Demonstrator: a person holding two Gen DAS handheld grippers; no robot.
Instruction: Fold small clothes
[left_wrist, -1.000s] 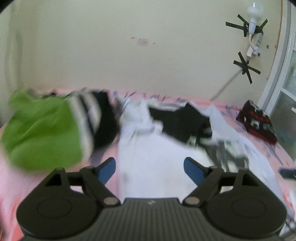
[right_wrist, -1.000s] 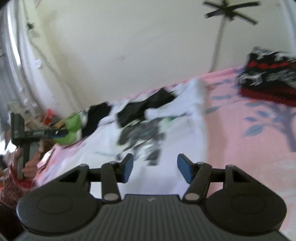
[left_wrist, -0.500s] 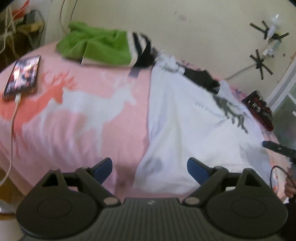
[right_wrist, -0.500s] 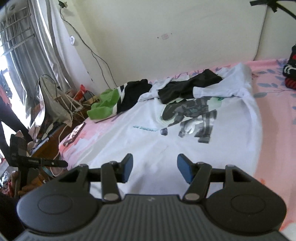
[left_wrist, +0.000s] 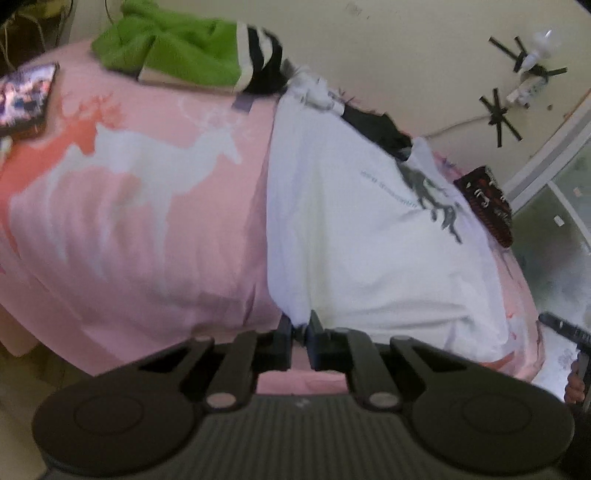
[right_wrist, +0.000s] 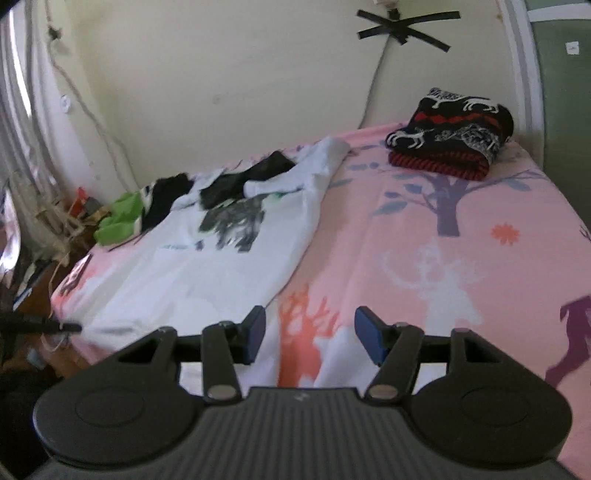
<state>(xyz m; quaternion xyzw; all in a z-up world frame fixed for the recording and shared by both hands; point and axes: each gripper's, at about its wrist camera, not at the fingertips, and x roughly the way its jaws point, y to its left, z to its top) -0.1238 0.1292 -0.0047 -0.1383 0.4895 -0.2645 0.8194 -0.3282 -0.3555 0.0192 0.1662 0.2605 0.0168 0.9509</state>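
A white T-shirt (left_wrist: 362, 229) with a grey print lies spread flat on the pink bed; it also shows in the right wrist view (right_wrist: 207, 266). My left gripper (left_wrist: 300, 332) is shut on the shirt's near hem corner at the bed's front edge. My right gripper (right_wrist: 309, 334) is open and empty, low over the pink sheet, just right of the shirt's other near corner. A black garment (right_wrist: 243, 177) lies on the shirt's far end.
A green and striped garment (left_wrist: 177, 48) lies at the bed's far left. A folded black and red patterned sweater (right_wrist: 450, 133) sits at the far right. A phone (left_wrist: 26, 92) lies on the left edge. The pink bed sheet (right_wrist: 443, 236) fills the right side.
My left gripper has dropped to the shirt's near corner and closed on it. My right gripper has swung right, from over the shirt to over the pink sheet beside it, still open.
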